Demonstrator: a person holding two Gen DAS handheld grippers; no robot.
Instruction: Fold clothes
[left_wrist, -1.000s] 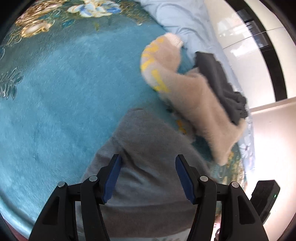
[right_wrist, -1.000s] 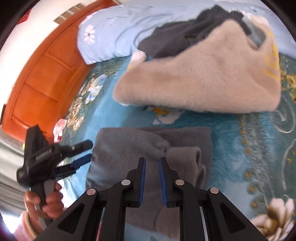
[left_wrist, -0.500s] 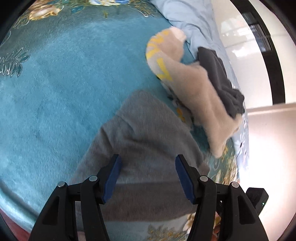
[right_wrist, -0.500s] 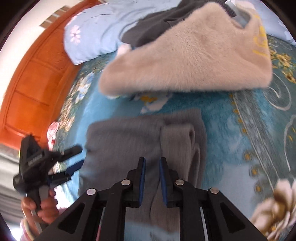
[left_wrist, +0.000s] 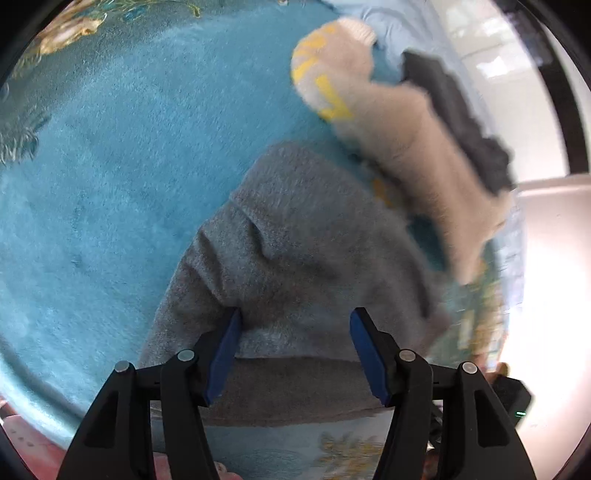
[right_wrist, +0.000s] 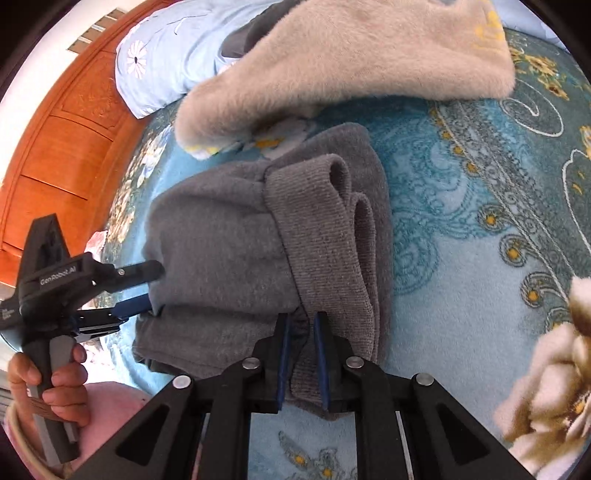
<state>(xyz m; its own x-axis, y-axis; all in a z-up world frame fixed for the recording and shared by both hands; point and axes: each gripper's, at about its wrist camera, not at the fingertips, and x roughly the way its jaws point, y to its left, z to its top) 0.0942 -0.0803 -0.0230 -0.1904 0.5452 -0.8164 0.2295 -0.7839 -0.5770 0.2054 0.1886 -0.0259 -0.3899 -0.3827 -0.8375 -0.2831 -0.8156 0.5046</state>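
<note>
A grey fleece garment (left_wrist: 303, 236) lies folded on the teal floral blanket (left_wrist: 110, 166). In the right wrist view the grey garment (right_wrist: 229, 243) shows its ribbed hem (right_wrist: 325, 236) on the right side. My left gripper (left_wrist: 295, 325) is open, with its fingers spread around the garment's near edge; it also shows in the right wrist view (right_wrist: 147, 291) at the garment's left edge. My right gripper (right_wrist: 300, 325) is shut on the garment's ribbed edge.
A beige fluffy garment (right_wrist: 351, 59) lies just beyond the grey one, with a dark grey garment (left_wrist: 461, 114) on it. A light blue pillow (right_wrist: 166, 62) and an orange wooden headboard (right_wrist: 62, 147) lie behind. The blanket's near edge is close below both grippers.
Both grippers moved in closer to the grey garment. The left fingers now straddle its near edge, and the right gripper's fingers hold the ribbed edge, which has bunched up.
</note>
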